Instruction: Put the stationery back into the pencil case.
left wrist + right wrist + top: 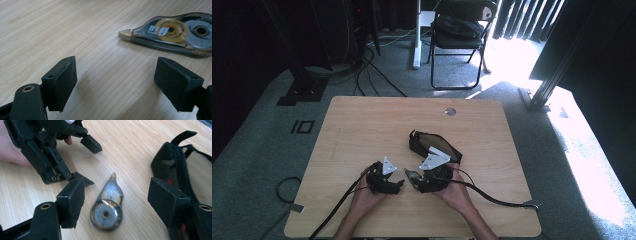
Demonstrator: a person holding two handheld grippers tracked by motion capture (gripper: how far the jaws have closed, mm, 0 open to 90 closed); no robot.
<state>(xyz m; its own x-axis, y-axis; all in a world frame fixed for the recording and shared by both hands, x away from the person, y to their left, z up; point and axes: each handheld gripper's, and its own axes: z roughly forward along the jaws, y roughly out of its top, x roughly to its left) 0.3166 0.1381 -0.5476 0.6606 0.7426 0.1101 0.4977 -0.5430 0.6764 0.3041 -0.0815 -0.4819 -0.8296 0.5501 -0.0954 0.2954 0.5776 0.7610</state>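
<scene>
Where both grippers' fingers gape wide: one correction-tape roller (107,206) (flat), one black pouch (432,145).

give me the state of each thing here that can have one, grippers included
left gripper: jaws open, nothing between them, low over the table
right gripper: jaws open, hanging above the correction tape, not touching it
correction tape: lying flat on its side on the table, free of both grippers
black pouch: open, resting on the table beside the tape
folding chair: unfolded, standing beyond the table
</scene>
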